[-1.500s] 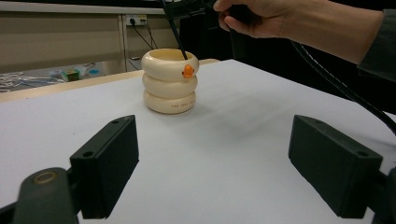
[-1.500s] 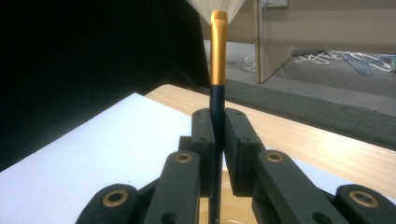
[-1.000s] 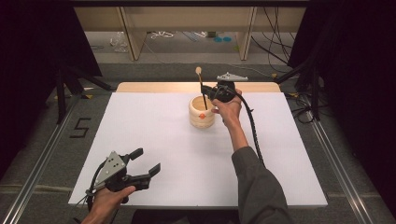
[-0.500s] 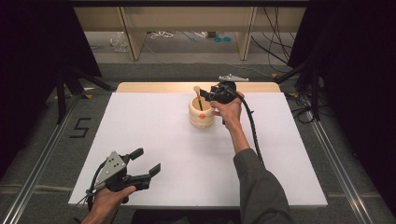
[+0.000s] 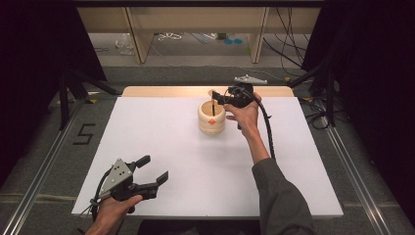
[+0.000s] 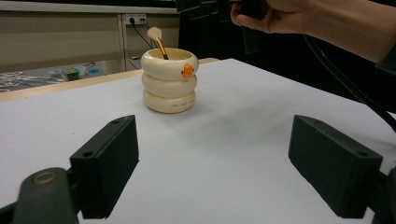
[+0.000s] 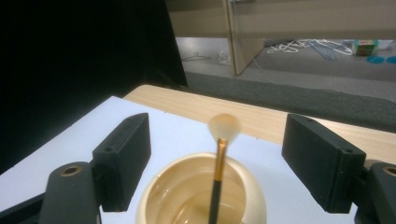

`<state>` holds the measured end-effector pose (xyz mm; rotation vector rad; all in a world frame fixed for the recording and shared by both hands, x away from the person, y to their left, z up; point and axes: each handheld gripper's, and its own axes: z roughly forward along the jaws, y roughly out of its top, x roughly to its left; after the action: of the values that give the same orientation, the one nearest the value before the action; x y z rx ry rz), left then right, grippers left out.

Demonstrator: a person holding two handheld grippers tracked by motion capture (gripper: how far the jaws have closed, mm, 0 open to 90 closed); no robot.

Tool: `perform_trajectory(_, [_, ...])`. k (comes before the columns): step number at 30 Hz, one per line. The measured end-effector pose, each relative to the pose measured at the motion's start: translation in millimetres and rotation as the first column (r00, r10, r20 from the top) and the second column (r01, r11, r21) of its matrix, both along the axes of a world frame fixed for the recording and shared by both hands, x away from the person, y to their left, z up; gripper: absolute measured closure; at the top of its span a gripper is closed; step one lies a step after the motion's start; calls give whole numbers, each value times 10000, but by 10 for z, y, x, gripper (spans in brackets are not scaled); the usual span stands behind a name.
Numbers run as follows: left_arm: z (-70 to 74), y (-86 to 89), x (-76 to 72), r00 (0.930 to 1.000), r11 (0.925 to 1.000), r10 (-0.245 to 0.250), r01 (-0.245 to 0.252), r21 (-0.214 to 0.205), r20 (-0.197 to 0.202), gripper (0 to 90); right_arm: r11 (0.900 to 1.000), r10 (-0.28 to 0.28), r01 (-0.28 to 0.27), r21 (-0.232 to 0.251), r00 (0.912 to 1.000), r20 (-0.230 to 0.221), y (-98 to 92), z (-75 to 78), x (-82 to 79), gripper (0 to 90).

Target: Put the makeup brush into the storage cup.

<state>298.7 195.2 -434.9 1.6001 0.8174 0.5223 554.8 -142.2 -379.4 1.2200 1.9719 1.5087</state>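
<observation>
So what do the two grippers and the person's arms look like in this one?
Both grippers are black, each with two blocky rectangular jaws bearing small screw holes. The left gripper carries a grey three-cornered plate on top; the right gripper has one too, plus a thick black ribbed cable trailing back. The right arm wears a dark grey sleeve.

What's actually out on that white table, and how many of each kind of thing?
Cream ringed holder: 1
Makeup brush standing in the holder: 1
Handheld grippers: 2, the left gripper and the right gripper, both with fingers apart
Total: 4
</observation>
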Motion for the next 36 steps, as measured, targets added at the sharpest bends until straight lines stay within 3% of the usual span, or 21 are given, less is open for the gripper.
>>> perform_trajectory(17, [0, 2, 1, 10000, 10000, 42, -42, -13, 15, 158, 9996, 218, -207, -170, 9975, 671, -112, 225, -260, 228])
perform_trajectory(36, [0, 4, 5, 10000, 10000, 70, -70, 14, 7, 158, 9992, 242, -211, -327, 9949, 978, -383, 182, -558, 198])
